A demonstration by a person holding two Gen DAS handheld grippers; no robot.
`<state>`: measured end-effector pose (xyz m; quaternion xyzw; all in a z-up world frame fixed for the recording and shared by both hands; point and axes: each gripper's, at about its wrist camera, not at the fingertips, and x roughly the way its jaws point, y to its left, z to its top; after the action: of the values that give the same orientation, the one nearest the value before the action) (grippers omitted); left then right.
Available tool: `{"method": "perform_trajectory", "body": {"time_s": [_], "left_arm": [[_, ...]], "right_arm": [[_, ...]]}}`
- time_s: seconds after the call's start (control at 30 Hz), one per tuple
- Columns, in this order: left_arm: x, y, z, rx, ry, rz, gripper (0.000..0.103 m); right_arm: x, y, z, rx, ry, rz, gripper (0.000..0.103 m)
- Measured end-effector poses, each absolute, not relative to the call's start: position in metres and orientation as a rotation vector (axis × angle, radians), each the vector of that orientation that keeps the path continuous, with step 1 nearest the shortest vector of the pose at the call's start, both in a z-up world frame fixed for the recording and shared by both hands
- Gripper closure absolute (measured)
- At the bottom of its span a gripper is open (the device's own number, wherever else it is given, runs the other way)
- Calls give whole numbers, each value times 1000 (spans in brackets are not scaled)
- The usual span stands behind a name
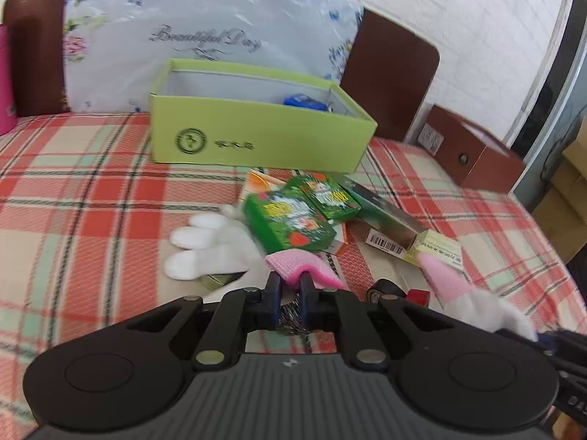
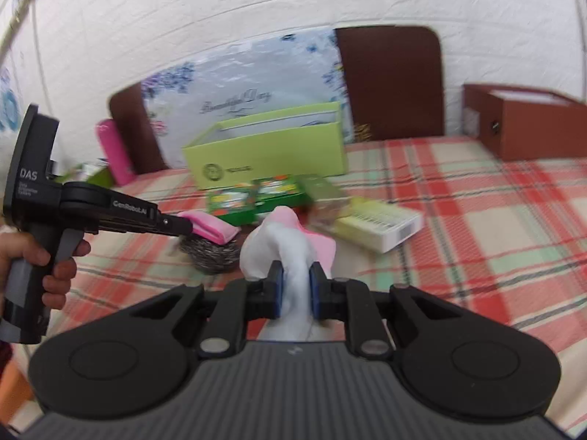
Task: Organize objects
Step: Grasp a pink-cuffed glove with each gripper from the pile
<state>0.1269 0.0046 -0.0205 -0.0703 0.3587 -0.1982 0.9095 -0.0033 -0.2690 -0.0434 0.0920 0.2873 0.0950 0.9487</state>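
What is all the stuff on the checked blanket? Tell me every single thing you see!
open box: one, light green, at the back of the checked blanket, something blue inside
small green boxes: two, green with bright pictures, in front of the open box
yellow-white box: one, pale, barcode on it, right of the green ones
gloves: two, white with pink cuffs, one lying in front of the pile, one lifted
metal scrubber: one, silver, under the left claw
pink bottle: one, by the headboard
brown box: one, far right
left claw: shut on a pink cuff
right claw: shut on the white glove
hand: one, holding the left claw's handle
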Motion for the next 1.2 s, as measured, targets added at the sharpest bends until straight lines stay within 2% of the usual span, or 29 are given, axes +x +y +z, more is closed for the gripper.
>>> {"method": "perform_trajectory", "body": {"time_s": [0.1,0.23,0.27,0.3,0.33,0.37,0.4,0.6,0.77,0.8,0.83,0.87,0.9,0.97,1.2], "left_arm": [[97,34,-12,-151,745,-401,96],[62,61,-33,-136,859,-347,94],[57,64,-40,-130,893,-329,87],[55,65,-48,-124,922,-321,72],[56,66,-54,-125,940,-311,64],[59,66,-56,-138,939,-293,50],[63,66,-57,-159,928,-281,41],[112,47,-46,-326,817,-302,37],[137,30,-46,-317,773,-280,34],[141,30,-48,-325,773,-292,38],[144,32,-51,-346,775,-323,46],[147,35,-53,-369,783,-362,85],[149,37,-54,-383,810,-392,97],[142,45,-48,-395,807,-407,97],[77,84,-3,-308,732,-397,95]], "right_arm": [[-3,-259,-45,195,622,294,88],[3,-232,-63,90,709,332,85],[5,-229,-68,74,732,331,79],[5,-225,-72,62,747,328,74],[4,-223,-74,54,750,322,60],[3,-221,-73,43,745,313,49],[2,-220,-72,30,736,306,47],[-5,-226,-63,10,705,263,44],[-2,-231,-70,37,733,241,44],[-1,-230,-71,40,736,243,44],[0,-229,-72,42,738,246,44],[1,-228,-73,41,739,252,44],[1,-226,-73,42,740,261,44],[1,-224,-72,49,739,283,47],[7,-221,-76,62,740,314,47]]}}
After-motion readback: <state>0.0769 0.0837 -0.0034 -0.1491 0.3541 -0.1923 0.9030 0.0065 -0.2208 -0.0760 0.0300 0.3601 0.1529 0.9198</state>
